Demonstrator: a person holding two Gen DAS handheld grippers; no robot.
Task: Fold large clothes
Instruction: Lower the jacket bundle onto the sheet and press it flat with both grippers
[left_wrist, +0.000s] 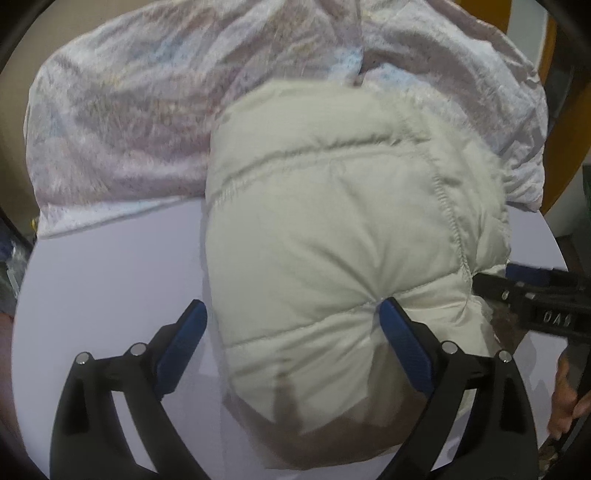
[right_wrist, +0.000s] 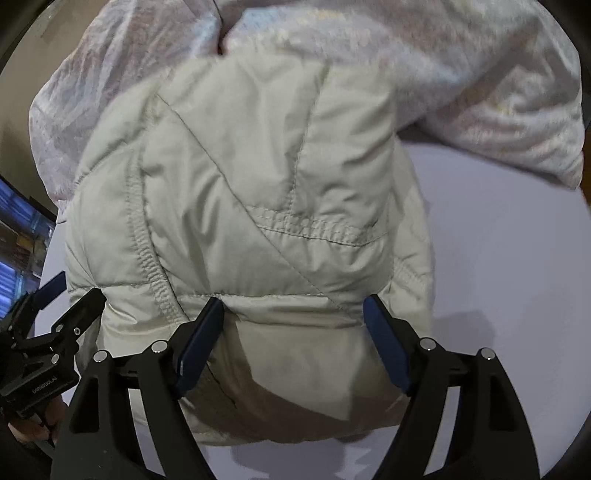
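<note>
White table (left_wrist: 110, 266), puffy jacket (left_wrist: 332, 240), pale bedding (left_wrist: 129, 110)

A pale, round-edged worktop (left_wrist: 110, 266) carries a cream padded jacket (left_wrist: 332, 240) near its front edge, with a crumpled pinkish-white garment (left_wrist: 129, 110) lying behind it.

Both the left gripper (left_wrist: 291, 314) and the right gripper (right_wrist: 293, 310) have matte black curved frames, round silver screw heads and ribbed blue fingers (left_wrist: 404, 347). White lettering marks one black body. Bare skin shows beside it.
</note>
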